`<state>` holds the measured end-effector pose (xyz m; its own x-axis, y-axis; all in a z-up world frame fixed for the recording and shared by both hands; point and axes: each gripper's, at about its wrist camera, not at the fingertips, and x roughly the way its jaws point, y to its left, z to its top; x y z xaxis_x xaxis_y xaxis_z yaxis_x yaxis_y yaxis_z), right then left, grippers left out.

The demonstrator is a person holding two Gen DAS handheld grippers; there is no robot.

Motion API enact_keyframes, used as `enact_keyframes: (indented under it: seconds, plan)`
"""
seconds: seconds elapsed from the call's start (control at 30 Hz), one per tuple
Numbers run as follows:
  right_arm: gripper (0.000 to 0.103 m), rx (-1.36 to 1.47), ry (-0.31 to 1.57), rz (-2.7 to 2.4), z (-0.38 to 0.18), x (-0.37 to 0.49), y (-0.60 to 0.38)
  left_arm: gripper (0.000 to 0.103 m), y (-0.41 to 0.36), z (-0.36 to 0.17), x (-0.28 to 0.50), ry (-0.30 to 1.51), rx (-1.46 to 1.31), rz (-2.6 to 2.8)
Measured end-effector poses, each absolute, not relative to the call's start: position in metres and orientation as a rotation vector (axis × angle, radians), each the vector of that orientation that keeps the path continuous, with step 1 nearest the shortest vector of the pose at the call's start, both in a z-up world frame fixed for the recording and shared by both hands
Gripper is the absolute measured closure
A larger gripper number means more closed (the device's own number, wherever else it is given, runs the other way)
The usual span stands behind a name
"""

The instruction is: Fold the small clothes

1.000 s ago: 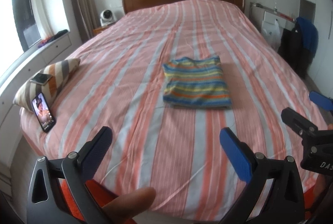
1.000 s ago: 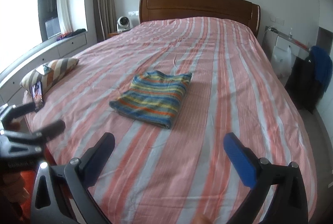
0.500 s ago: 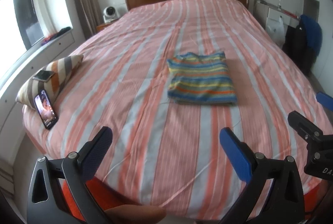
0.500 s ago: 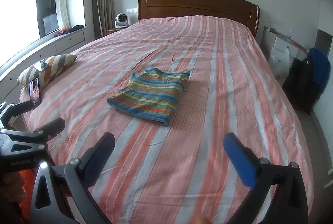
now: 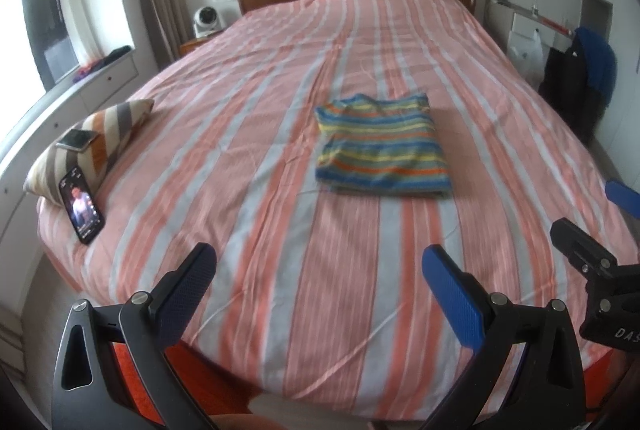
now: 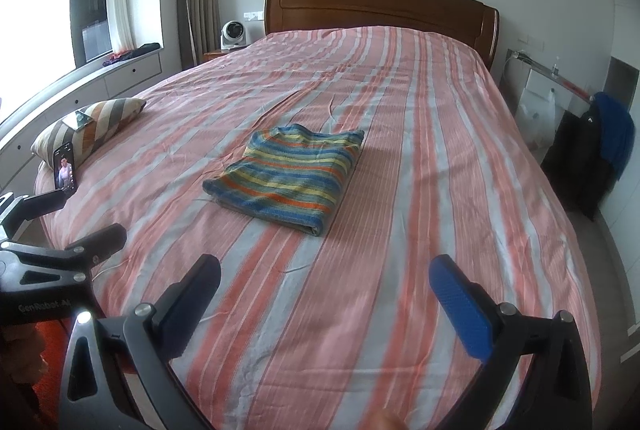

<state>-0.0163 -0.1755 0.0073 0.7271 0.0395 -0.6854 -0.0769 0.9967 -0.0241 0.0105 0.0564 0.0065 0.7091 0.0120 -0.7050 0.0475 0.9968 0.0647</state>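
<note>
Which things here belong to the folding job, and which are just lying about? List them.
Job:
- striped shirt, lying folded on the bed
- left gripper and right gripper, both open and empty

Lying about:
- striped cushion with one phone on top
- second phone, screen lit, leaning on it
- small fan
- blue jacket

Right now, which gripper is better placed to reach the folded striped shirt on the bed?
Left, marginally. The left gripper faces the striped shirt almost straight ahead; from the right gripper it sits off left. Both are open and empty.
</note>
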Motion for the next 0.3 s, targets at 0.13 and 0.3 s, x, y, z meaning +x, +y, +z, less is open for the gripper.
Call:
enact_keyframes:
  seconds: [0.13,0.3]
  plan:
    - [0.000,-0.052,0.756,0.065,0.0074,-0.0161,-0.1752,0.000,0.0562,0.0071,0.0100,0.776,0.080,-0.017]
    - [0.000,-0.048,0.760,0.069,0.0054,-0.0161,-0.1764,0.000,0.0542,0.0096,0.0087,0.765,0.090,-0.020]
